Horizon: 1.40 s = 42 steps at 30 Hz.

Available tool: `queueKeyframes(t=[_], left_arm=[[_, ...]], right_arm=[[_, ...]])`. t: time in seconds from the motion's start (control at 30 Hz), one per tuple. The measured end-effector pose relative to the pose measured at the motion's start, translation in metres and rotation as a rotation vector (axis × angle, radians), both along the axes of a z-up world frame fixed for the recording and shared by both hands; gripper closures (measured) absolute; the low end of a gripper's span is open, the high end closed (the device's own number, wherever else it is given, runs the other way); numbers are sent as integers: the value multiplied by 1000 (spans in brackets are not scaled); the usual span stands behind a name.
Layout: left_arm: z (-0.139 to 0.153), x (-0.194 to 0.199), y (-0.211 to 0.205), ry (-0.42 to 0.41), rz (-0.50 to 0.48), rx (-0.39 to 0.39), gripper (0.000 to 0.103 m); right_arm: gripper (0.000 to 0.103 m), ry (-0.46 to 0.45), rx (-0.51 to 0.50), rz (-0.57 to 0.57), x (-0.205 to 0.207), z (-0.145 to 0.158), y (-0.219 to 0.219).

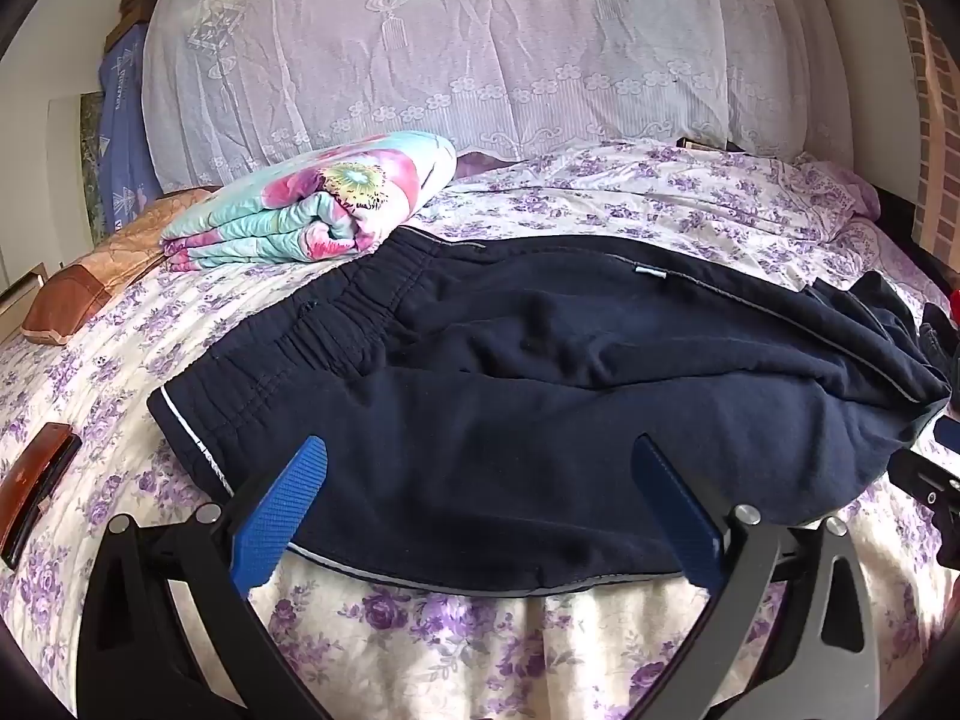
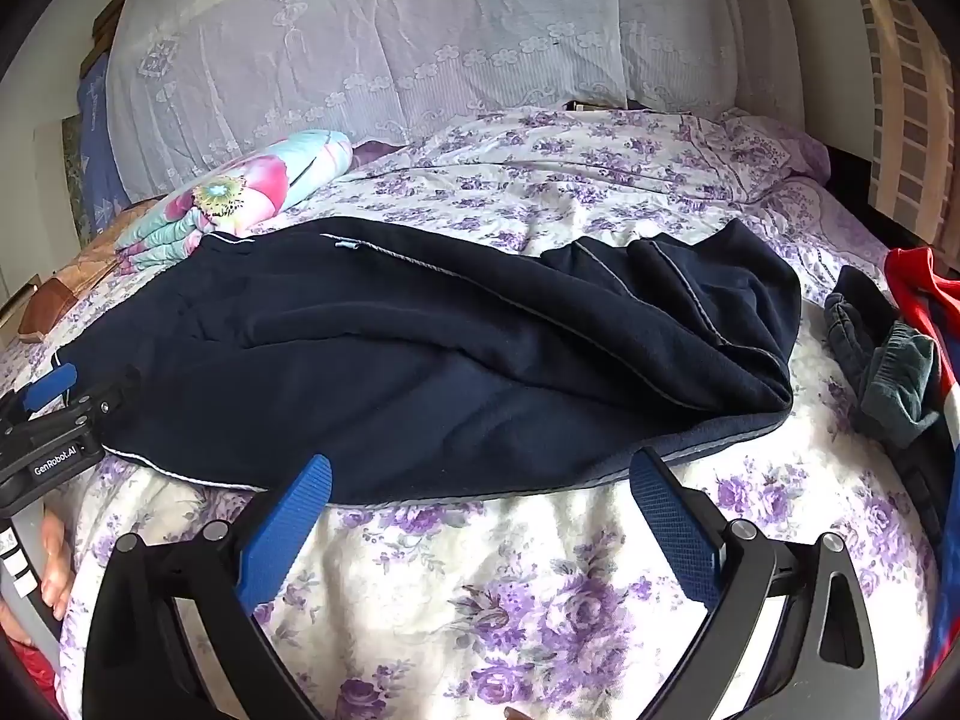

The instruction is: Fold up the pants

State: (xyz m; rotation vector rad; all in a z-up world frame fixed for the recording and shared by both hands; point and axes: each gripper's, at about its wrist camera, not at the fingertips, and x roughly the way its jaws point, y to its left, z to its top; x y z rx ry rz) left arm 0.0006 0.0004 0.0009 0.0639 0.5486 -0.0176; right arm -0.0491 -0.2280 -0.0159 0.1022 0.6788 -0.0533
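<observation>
Dark navy pants [image 1: 540, 360] lie sideways across the flowered bedspread [image 1: 450, 630], with the elastic waistband [image 1: 300, 330] at the left. In the right wrist view the pants [image 2: 420, 360] have their leg end bunched and turned back at the right [image 2: 750, 324]. My left gripper [image 1: 480, 468] is open, its blue fingers low over the near hem by the waist, with nothing pinched. My right gripper [image 2: 483, 480] is open too and hovers at the near edge of the leg part. Each gripper shows at the edge of the other's view: right [image 1: 942, 456], left [image 2: 57, 390].
A folded floral quilt [image 1: 312, 204] lies behind the waistband, with a brown pillow [image 1: 90, 282] and a brown glossy case [image 1: 36, 480] at the left. A lace-covered pile [image 1: 480, 48] stands at the back. Grey and red clothes [image 2: 888, 372] are heaped at the right. A hand [image 2: 57, 564] shows at the left edge.
</observation>
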Motion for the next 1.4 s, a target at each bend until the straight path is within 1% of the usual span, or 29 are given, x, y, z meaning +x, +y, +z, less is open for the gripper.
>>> queueKeyframes(t=[1.4], left_arm=[[0, 0, -1, 0, 1, 0, 4]], right_arm=[[3, -3, 15, -5, -1, -1, -3]])
